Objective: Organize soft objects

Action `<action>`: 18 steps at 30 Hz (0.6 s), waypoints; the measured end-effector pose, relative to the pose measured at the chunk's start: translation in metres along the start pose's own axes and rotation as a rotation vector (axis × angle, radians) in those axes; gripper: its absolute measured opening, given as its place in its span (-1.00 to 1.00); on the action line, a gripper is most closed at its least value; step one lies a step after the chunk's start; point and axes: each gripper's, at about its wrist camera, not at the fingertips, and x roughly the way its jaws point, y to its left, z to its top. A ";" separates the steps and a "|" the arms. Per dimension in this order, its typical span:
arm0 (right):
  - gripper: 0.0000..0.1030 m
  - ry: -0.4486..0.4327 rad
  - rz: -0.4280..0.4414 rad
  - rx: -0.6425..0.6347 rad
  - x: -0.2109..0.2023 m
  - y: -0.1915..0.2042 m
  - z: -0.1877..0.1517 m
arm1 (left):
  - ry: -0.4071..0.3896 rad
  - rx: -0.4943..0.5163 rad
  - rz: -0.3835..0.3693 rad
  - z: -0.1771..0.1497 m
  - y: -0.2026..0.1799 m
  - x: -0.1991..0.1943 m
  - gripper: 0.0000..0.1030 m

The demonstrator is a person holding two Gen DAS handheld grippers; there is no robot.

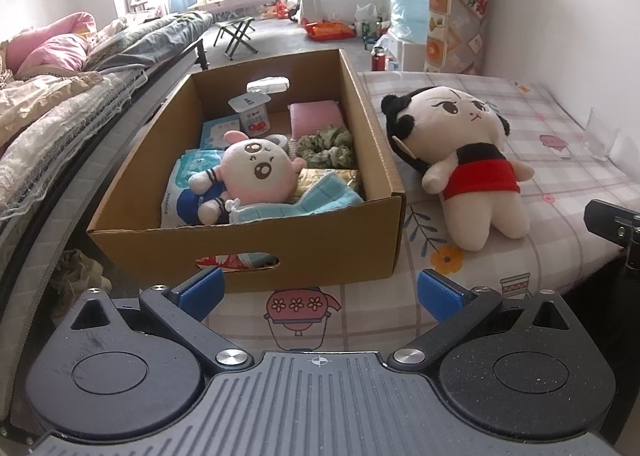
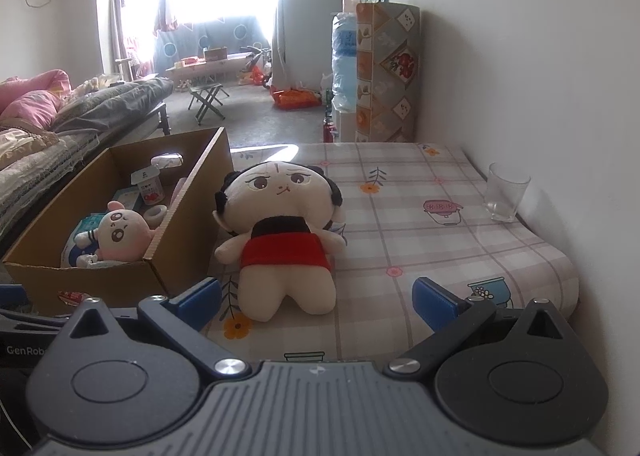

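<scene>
A cream doll (image 2: pixel 280 244) in a red dress, black-haired, is laid on its back just beside the box (image 1: pixel 280 252). A pink plush (image 1: pixel 252 176) is lodged inside, atop packets and cloths.

You see a brown cardboard box (image 1: pixel 280 232) holding a pink plush (image 1: pixel 256 172) with navy-striped limbs, a light blue cloth (image 1: pixel 280 204) and a green scrunchie (image 1: pixel 326 146). Your doll (image 2: pixel 286 240) is cream with black hair and a red-and-black dress, lying on a pale plaid sheet (image 2: pixel 420 248) printed with flowers and pots.
</scene>
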 end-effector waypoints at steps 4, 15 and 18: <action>1.00 -0.006 -0.005 -0.006 0.000 0.000 0.000 | -0.004 0.000 0.007 0.001 -0.001 0.000 1.00; 1.00 -0.013 -0.007 -0.007 -0.001 0.000 0.000 | -0.003 0.008 -0.002 0.002 -0.002 0.000 1.00; 1.00 -0.013 -0.006 -0.005 -0.001 0.000 0.000 | -0.003 0.008 -0.002 0.002 -0.003 0.000 1.00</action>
